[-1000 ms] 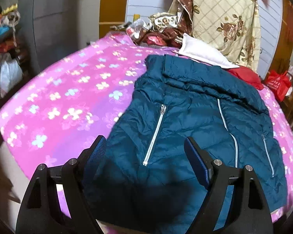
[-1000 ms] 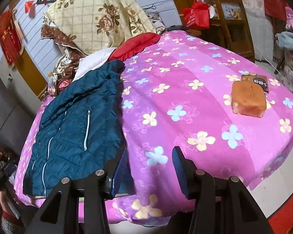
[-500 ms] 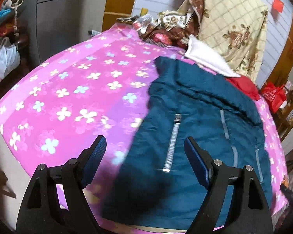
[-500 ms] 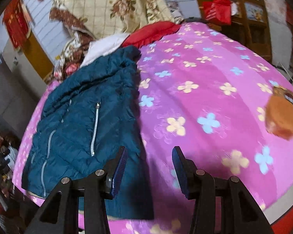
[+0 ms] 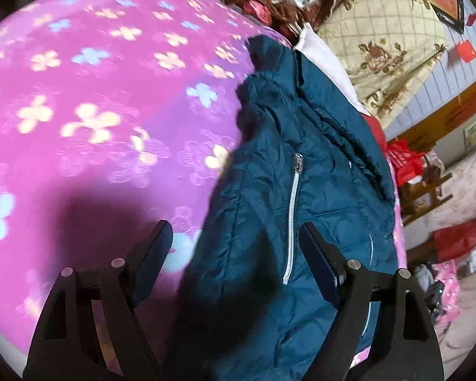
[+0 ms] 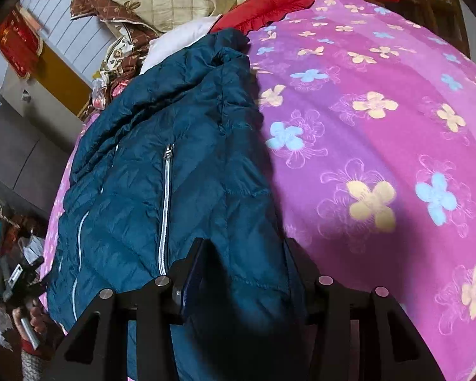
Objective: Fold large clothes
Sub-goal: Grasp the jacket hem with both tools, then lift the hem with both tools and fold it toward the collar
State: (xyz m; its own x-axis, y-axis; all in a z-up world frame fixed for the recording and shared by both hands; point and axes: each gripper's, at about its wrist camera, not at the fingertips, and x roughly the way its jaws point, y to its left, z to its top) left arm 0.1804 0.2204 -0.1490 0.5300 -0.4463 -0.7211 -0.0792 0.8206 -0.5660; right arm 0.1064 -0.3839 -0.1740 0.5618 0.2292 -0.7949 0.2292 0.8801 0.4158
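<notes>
Pink flowered bedspread (image 5: 89, 101) covers the bed, with patterned quilts heaped at its far end. On it lies the dark teal quilted puffer jacket (image 5: 288, 171), front up, its silver pocket zips showing, sleeves seemingly tucked in already. The left gripper (image 5: 234, 254) hangs over the jacket's left hem edge, jaws wide apart and gripping nothing. The right gripper (image 6: 244, 266) straddles the opposite edge, half-spread, not visibly pinching. The crosswise fold looks not yet begun.
</notes>
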